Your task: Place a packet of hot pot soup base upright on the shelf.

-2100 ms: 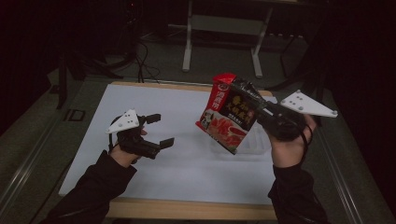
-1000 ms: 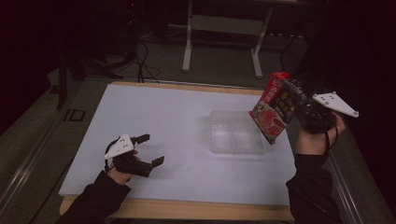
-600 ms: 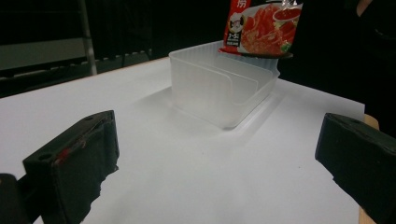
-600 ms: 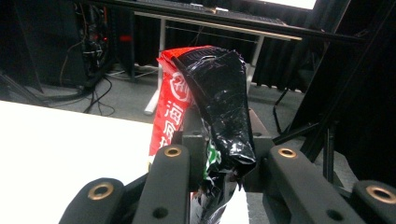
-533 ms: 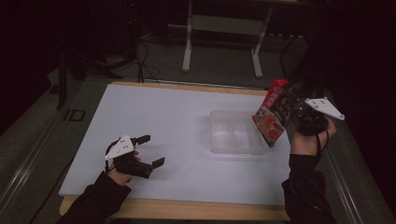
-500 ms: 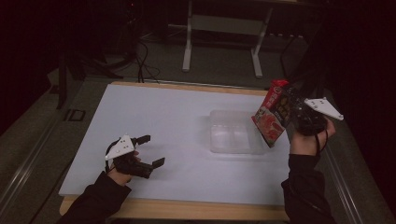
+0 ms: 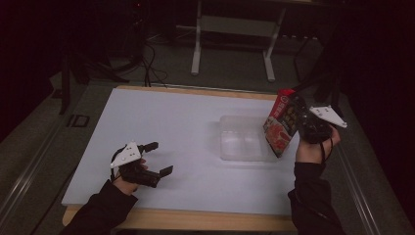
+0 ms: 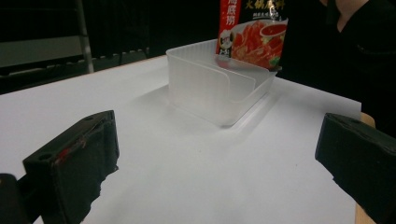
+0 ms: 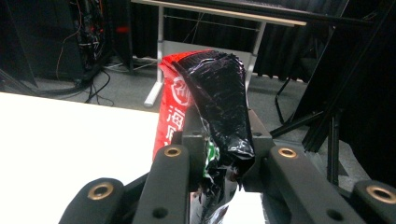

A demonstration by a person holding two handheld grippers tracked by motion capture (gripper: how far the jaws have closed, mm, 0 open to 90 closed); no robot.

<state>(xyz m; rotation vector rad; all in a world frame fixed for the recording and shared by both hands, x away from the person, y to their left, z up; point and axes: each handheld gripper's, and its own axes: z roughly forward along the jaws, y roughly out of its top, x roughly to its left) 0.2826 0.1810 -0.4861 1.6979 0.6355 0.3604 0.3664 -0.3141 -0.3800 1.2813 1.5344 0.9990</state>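
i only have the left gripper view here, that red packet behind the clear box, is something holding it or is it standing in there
Observer: It is held. The right gripper is shut on the red packet, seen in the high view.
Operator: is it inside the box yet
Observer: From above, its lower end hangs at the right edge of the clear box; whether it has crossed the rim I cannot tell.
Operator: how good is the grip
Observer: The right gripper view shows the packet's crumpled end pinched between the jaws.
Operator: and my left gripper
Observer: The left gripper is open, near the table's front left, away from the box.
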